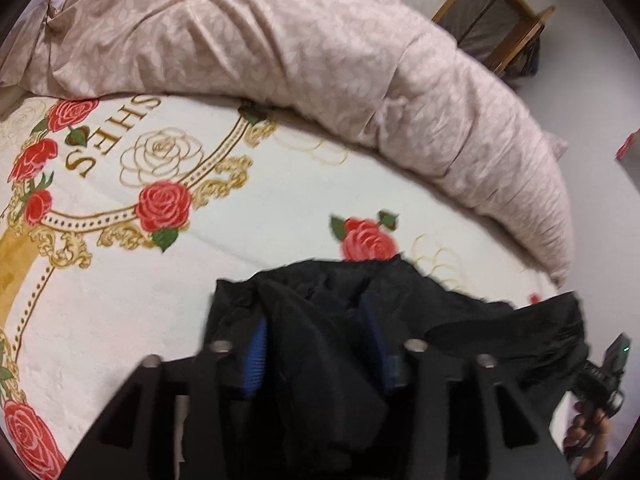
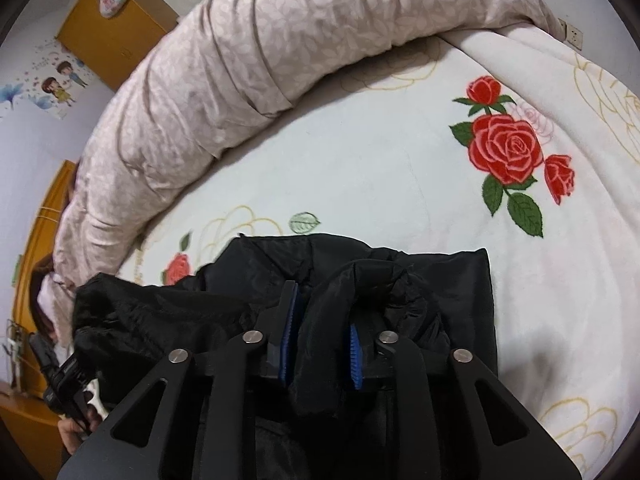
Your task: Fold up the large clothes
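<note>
While my left hand-held gripper points down at the bed, its camera shows the black jacket bunched on the white rose-printed blanket. My two blue-padded fingers stand apart, and a fold of the black fabric rises between them. The pads do not seem to press on it; the left pad shows bare blue beside the cloth. This view is somewhat blurred. Beyond the jacket, a rolled pinkish duvet with a leaf pattern lies across the far side of the blanket. A wooden-framed rack stands on the floor past it. At the lower right edge, my other hand grips its black handle.

From the right wrist camera, my right hand-held gripper also points down at the jacket, which lies flat on the blanket with a straight edge toward the right. My blue pads stand a little apart, and a ridge of black fabric runs up between them, loose rather than pinched. The duvet curves along the far edge of the bed. A yellow wooden cabinet stands against the wall at upper left, with cartoon wall stickers beside it. At lower left, my left hand holds its black handle.
</note>
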{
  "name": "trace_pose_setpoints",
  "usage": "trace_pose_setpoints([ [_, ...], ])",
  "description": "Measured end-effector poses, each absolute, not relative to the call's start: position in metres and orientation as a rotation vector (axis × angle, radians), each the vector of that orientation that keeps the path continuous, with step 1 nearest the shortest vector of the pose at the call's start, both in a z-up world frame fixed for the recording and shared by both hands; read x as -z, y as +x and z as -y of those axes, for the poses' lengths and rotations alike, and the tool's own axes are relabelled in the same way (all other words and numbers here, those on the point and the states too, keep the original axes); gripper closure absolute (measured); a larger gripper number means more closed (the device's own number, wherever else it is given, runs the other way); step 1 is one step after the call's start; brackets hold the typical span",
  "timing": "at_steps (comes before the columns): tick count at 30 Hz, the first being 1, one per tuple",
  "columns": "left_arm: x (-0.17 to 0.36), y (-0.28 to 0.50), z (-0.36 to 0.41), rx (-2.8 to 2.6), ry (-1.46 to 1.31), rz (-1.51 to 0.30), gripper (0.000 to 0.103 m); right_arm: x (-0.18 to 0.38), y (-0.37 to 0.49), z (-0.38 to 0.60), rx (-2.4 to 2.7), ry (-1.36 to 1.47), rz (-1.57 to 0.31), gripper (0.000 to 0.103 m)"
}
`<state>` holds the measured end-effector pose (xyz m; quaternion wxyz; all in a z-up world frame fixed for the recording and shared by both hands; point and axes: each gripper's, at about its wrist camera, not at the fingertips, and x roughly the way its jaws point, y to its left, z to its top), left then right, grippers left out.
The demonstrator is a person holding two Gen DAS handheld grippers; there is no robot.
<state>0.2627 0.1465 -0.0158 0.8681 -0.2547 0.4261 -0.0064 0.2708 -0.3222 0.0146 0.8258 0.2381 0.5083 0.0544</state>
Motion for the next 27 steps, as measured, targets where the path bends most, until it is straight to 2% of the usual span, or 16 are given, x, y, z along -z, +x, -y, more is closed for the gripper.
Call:
trace_pose_setpoints([
  [1, 0.010, 0.261, -0.147, 0.022, -0.538, -0.870, 0.035, -0.017, 0.269, 0.324, -0.128, 0.523, -1.073, 0.070],
  [2, 0.004, 0.259, -0.148, 0.025, -0.539, -0.852, 0.029, -0.021, 0.268, 0.326, -0.146, 0.547, -1.060, 0.064],
  [3, -0.003, 0.257, -0.149, 0.012, -0.528, -0.826, 0.021, -0.024, 0.266, 0.328, -0.170, 0.575, -1.045, 0.050],
  [4, -0.011, 0.255, -0.149, 0.005, -0.518, -0.795, 0.019, -0.028, 0.265, 0.330, -0.189, 0.598, -1.031, 0.045],
  [10, -0.026, 0.256, -0.155, 0.001, -0.495, -0.766, 0.017, -0.049, 0.258, 0.331, -0.193, 0.558, -0.928, 0.037],
  [14, -0.021, 0.253, -0.160, -0.013, -0.497, -0.773, 0.017, -0.056, 0.253, 0.336, -0.172, 0.496, -0.867, 0.035],
  [22, -0.009, 0.256, -0.095, 0.202, -0.360, -0.847, 0.017, -0.033, 0.254, 0.283, -0.267, 0.224, -0.946, 0.035],
  [27, 0.016, 0.284, -0.063, 0.135, -0.179, -0.879, 0.017, 0.006, 0.284, 0.256, -0.174, 0.079, -1.047, 0.035],
])
